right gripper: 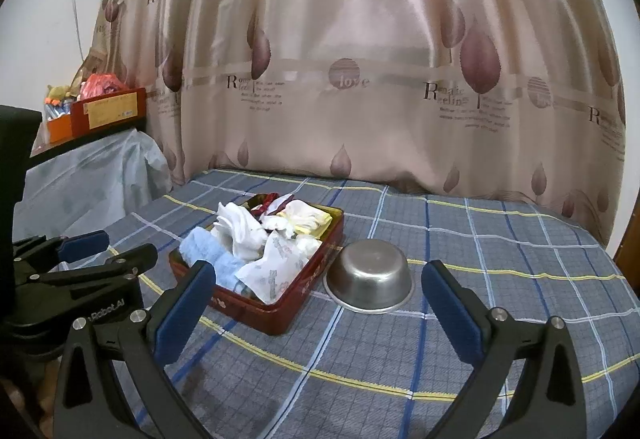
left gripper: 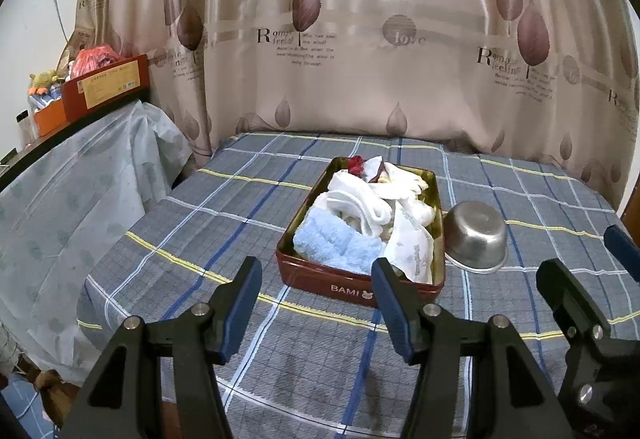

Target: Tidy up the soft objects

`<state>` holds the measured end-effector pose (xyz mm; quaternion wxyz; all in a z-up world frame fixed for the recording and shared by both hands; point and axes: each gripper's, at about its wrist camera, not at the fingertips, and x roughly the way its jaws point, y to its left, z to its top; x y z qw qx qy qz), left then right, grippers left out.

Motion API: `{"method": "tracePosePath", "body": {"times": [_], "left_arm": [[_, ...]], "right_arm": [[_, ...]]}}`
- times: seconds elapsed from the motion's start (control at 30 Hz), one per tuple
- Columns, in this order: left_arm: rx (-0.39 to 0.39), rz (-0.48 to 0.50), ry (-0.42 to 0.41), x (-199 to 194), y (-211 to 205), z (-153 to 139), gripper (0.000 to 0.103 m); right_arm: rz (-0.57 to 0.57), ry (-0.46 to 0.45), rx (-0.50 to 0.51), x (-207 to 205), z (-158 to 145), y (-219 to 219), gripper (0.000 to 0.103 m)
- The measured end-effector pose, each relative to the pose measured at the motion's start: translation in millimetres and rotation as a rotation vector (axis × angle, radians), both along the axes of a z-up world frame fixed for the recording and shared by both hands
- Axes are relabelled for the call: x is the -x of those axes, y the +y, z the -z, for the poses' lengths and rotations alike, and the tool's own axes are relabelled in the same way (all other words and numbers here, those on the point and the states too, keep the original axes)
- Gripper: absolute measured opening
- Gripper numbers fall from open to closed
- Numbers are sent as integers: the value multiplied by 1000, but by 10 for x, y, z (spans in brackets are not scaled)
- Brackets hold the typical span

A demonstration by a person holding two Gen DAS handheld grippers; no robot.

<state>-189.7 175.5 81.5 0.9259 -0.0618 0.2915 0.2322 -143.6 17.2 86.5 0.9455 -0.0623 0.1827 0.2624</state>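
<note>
Both grippers, left (left gripper: 316, 303) and right (right gripper: 316, 303), hover empty with jaws apart before the tin (left gripper: 304, 271). Cloths (left gripper: 360, 215) heaped inside could snag and spill; bowl (left gripper: 476, 235) touches the tin's right side.

Red tin (left gripper: 352, 281), light-blue towel (left gripper: 328, 243), white cloths (left gripper: 360, 199), grey-blue plaid sheet (left gripper: 240, 199), beige leaf-print curtain (left gripper: 360, 39)

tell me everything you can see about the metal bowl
The metal bowl is a small, plain steel basin with a dull shine and a thin flared rim. It sits upside down, flat base up, rim on the plaid bedsheet, just right of the red BAMI tin, close against its side. Neither gripper touches it.
</note>
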Motion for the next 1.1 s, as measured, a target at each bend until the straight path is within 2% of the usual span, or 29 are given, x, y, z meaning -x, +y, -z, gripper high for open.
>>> {"method": "tracePosePath", "body": {"times": [1.1], "left_arm": [[4,21,18,-43,39,68,58]], "right_arm": [[1,3,1,8,5,27,102]]}}
